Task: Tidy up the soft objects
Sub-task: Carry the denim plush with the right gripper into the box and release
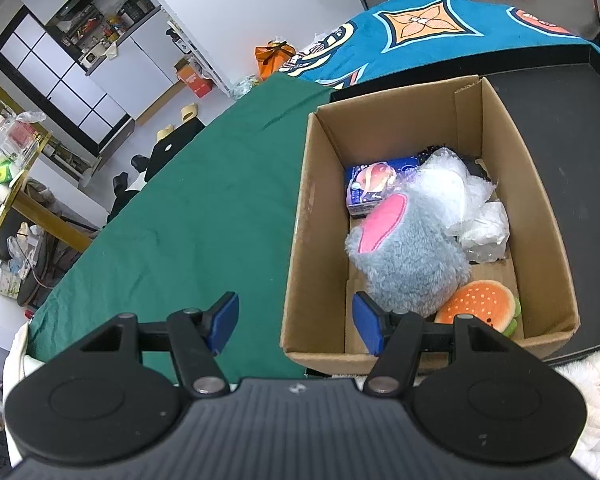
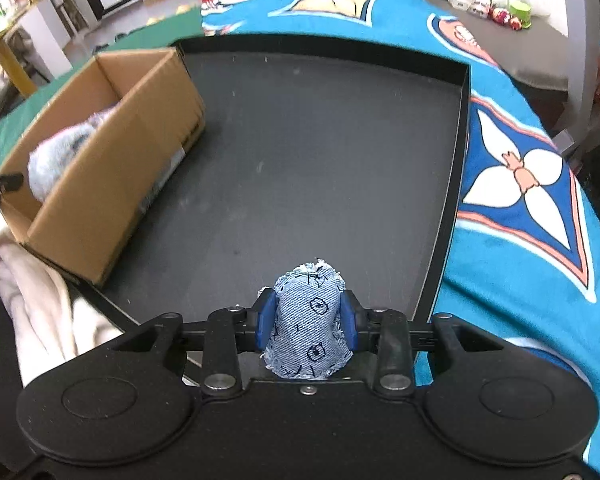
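A grey plush [image 1: 408, 256] and burger toy [image 1: 480, 304] are already packed in the cardboard box [image 1: 300, 216]. A denim pouch [image 2: 308, 328] is pinched by the right gripper [image 2: 307, 322] above the black tray [image 2: 320, 140], still to be boxed; the left gripper [image 1: 296, 320] is held spread, empty.

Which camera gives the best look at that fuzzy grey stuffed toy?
The left wrist view: it looks down into the cardboard box onto the grey plush toy. The right wrist view shows only a blurred part above the box wall.

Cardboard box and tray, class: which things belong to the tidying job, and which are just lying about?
Job:
denim pouch in right gripper
cardboard box
grey plush
burger plush

Lying about:
green cloth
blue blanket
cream fleece
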Available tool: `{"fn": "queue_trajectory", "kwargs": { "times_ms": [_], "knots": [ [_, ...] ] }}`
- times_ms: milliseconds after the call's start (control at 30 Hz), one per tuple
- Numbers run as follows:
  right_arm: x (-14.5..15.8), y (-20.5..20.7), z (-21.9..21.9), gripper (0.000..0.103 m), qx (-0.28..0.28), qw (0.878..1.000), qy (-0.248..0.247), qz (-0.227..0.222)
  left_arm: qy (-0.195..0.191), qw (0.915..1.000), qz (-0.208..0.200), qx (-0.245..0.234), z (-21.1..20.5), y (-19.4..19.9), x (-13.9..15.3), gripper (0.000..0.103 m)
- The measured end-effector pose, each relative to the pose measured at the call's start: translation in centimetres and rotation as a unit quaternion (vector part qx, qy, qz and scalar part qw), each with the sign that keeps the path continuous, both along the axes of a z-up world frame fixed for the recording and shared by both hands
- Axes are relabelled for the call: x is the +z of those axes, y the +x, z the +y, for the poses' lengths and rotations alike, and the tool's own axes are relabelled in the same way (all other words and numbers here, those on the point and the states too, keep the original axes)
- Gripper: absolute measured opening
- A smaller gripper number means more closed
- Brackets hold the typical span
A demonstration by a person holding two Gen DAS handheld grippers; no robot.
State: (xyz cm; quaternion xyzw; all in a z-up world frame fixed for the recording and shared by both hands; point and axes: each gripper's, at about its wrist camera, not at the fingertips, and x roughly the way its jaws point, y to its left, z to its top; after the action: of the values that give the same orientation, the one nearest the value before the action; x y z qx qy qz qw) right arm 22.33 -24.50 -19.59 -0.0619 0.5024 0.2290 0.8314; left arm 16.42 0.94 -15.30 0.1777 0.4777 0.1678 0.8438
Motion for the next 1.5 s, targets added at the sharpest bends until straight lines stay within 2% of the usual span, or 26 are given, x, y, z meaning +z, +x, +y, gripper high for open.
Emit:
{"fn": "queue_trajectory", "kwargs": {
  "times_ms": [500, 700, 1233, 1433, 1500],
  "knots": [
    [3.1, 0.2, 0.3, 0.034, -0.02, 0.995, 0.048, -0.084, -0.054, 0.9978, -0.032, 0.022, 1.7, -0.6, 1.0, 0.061],
    [3.9, 0.9, 0.3, 0.034, -0.039, 0.993, 0.089, -0.068, -0.078, 0.9954, -0.044, 0.035, 2.7, -0.6, 1.1, 0.061],
    [6.2, 1.1, 5.2, 0.034, -0.021, 0.992, 0.08, -0.093, -0.138, 0.987, -0.063, 0.054, 5.2, -0.7, 1.0, 0.056],
    [7.3, 1.6, 8.2, 0.034, -0.005, 0.991, 0.086, -0.106, -0.163, 0.9826, -0.066, 0.061, 5.9, -0.6, 0.7, 0.049],
    [7.7, 1.8, 9.1, 0.034, 0.001, 0.99, 0.086, -0.112, -0.167, 0.9822, -0.062, 0.059, 6.1, -0.5, 0.6, 0.043]
  ]
}}
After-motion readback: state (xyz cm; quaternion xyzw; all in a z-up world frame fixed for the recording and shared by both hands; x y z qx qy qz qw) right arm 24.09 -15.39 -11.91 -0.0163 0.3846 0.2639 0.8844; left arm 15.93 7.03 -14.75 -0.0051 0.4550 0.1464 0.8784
